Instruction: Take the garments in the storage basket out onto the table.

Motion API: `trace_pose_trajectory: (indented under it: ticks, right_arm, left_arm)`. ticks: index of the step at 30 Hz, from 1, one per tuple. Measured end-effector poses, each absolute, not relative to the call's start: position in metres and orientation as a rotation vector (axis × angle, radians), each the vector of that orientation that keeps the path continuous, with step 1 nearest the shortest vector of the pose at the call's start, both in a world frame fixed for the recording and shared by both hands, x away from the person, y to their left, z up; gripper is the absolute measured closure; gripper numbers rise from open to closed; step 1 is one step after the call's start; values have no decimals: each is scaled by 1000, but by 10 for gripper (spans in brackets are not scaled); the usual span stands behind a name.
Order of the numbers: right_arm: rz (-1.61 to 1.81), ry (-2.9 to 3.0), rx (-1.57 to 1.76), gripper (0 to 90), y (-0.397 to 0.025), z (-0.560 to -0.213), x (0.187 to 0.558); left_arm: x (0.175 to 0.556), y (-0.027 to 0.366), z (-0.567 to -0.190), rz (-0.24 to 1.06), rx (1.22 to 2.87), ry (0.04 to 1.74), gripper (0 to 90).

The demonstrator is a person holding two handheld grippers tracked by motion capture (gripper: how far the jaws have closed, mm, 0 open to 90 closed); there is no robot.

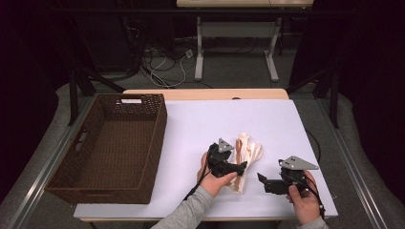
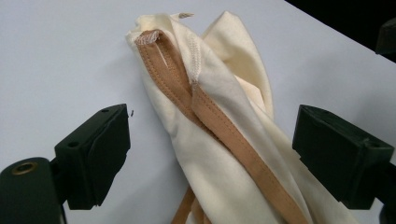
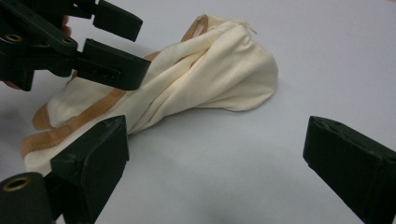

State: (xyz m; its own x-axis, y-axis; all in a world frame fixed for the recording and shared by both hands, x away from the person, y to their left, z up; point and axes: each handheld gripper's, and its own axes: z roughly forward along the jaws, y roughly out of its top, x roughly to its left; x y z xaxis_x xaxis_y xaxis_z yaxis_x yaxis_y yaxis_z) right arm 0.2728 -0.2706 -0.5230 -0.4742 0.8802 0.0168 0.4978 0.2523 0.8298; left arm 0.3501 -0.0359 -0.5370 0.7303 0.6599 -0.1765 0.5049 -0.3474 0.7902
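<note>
My left gripper point(image 1: 241, 168) is spread wide open over the cream cloth point(image 1: 247, 155), one jaw on each side of it, neither touching yet. The cloth lies bunched in the lower middle of the high view, on the white surface point(image 1: 200, 124), its long axis running from bottom to top of the frame and slightly rightward. In the left gripper view the cloth point(image 2: 219, 140) passes between my jaws, its tan hem point(image 2: 233, 140) running along the same line, so I judge a plain squeeze would pinch it across its width. My right gripper point(image 1: 261, 180) is open too, holding nothing, just right of the cloth and farther from it. The brown basket point(image 1: 81, 186) sits at the left.
</note>
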Motion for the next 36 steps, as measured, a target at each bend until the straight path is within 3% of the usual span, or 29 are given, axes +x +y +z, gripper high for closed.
trace_pose_trajectory:
  ticks: [9,24,36]
  right_arm:
    - [1103,2080,1259,66,-269,-524,273]
    - [1102,2081,1255,64,-258,-526,273]
    - [1106,2098,1210,0,-254,-524,270]
  left_arm:
    - [345,-21,-520,177,2026,833,2]
    - [326,16,-505,185,1957,769,5]
    - [328,33,-505,189,1928,790,28]
